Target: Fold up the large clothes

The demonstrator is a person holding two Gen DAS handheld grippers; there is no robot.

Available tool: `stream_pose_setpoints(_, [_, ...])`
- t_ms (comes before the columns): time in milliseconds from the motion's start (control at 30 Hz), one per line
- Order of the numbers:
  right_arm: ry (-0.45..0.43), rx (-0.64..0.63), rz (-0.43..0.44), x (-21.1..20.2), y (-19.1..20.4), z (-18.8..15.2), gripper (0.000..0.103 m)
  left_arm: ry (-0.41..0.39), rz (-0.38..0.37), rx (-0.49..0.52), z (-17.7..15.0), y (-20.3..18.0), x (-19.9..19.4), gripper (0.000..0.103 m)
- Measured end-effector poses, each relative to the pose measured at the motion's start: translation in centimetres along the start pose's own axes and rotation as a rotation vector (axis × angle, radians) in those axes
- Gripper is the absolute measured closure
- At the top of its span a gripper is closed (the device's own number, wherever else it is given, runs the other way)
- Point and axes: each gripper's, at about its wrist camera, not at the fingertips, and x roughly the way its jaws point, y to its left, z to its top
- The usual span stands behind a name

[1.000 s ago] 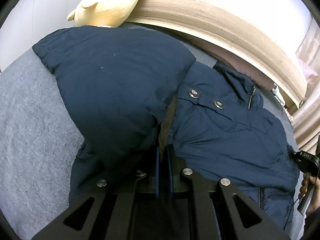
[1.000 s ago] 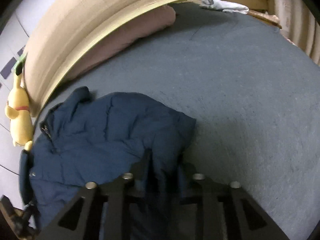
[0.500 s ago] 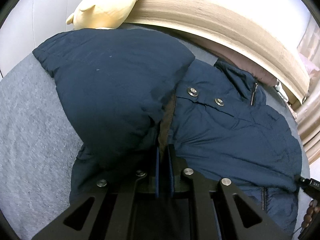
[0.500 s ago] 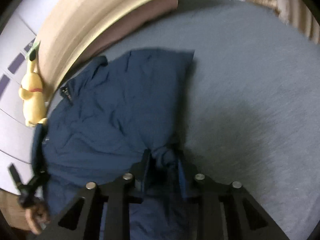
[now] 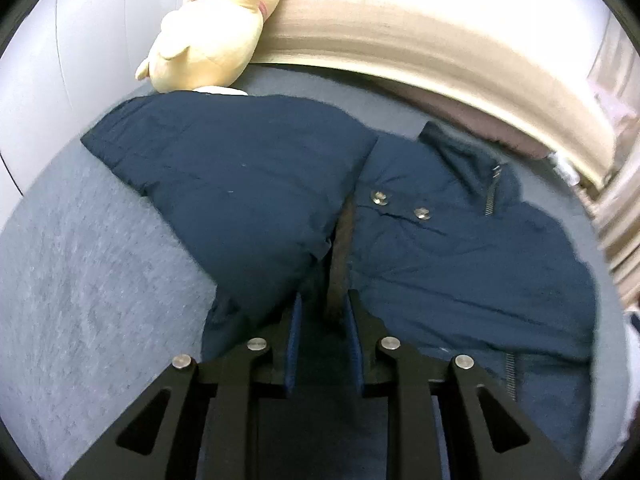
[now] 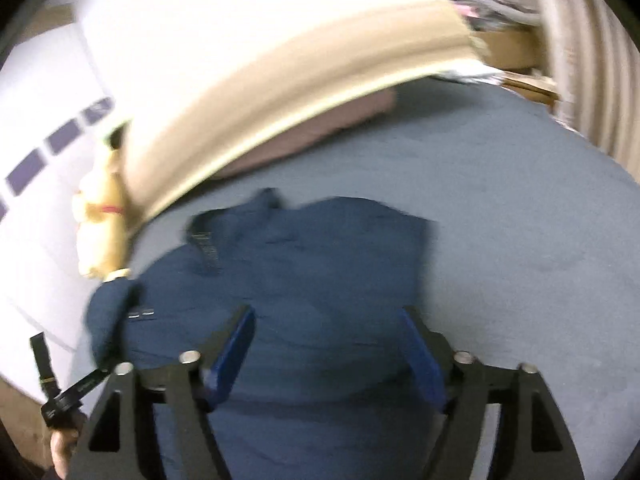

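A navy puffer jacket [image 5: 460, 264] lies on the grey bed cover [image 5: 80, 280], collar toward the headboard. One sleeve [image 5: 240, 192] is folded across its left half. My left gripper [image 5: 323, 308] sits at the jacket's near edge. Its jaws are opening, a narrow gap apart, and a brown lining strip [image 5: 340, 248] and dark fabric lie loose between them. In the right wrist view the jacket [image 6: 320, 280] lies flat under my right gripper [image 6: 328, 320]. Those jaws are opening wide above the cloth with nothing between them.
A yellow plush toy [image 5: 216, 32] leans against the curved wooden headboard [image 5: 400, 48] behind the jacket. A brown pillow [image 6: 320, 128] lies along the headboard. Bare grey bed cover [image 6: 520, 220] stretches to the jacket's right. A person's hand [image 6: 64, 448] shows at the lower left.
My right gripper let go of the jacket fold, opened wide and pulled up and back. My left gripper's jaws parted from shut and it rose slightly.
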Motion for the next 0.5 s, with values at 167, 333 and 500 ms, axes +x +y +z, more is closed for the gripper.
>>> stream_pose_setpoints(167, [0.217,-0.024,-0.075,8.6,-0.3,-2.9,0.010,0.010,-0.104,-0.039,1.1,3.9,-2.2,0.050])
stream_pose_setpoints(333, [0.119,-0.039,-0.052,7.0,-0.1,-3.7,0.010,-0.050,-0.165,-0.207,3.5,11.0,-4.6,0.030])
stream_pose_setpoints(500, [0.005,-0.097,-0.019,3.0,1.7,-4.1,0.010,-0.099,-0.175,-0.480,6.7,20.3,-3.0,0.030])
